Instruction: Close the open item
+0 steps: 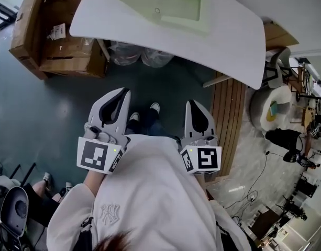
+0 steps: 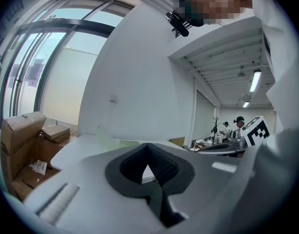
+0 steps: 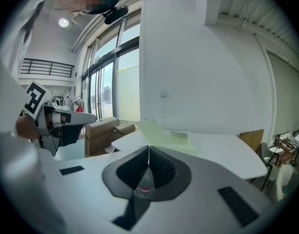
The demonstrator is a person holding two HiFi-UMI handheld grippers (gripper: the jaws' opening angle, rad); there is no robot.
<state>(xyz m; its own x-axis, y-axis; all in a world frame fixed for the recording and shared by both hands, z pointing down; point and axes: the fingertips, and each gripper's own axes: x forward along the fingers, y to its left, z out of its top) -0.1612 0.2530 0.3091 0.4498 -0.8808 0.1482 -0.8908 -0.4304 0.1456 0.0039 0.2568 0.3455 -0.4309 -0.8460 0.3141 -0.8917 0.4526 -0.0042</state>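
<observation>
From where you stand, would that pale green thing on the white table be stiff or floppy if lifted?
Probably floppy: the pale green sheet lies thin and flat on the white table. Likely light, being so thin. It may slide on that smooth top.

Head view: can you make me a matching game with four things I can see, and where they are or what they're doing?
Things:
1. cardboard boxes
2. pale green flat item
3. wooden slats
4. left tongs

Places or states:
A. shut, holding nothing
B. lying on the white table
C. on the floor at the picture's left
D. low down at the picture's right, beside the right tongs

Pairs: 1-C, 2-B, 3-D, 4-A
</observation>
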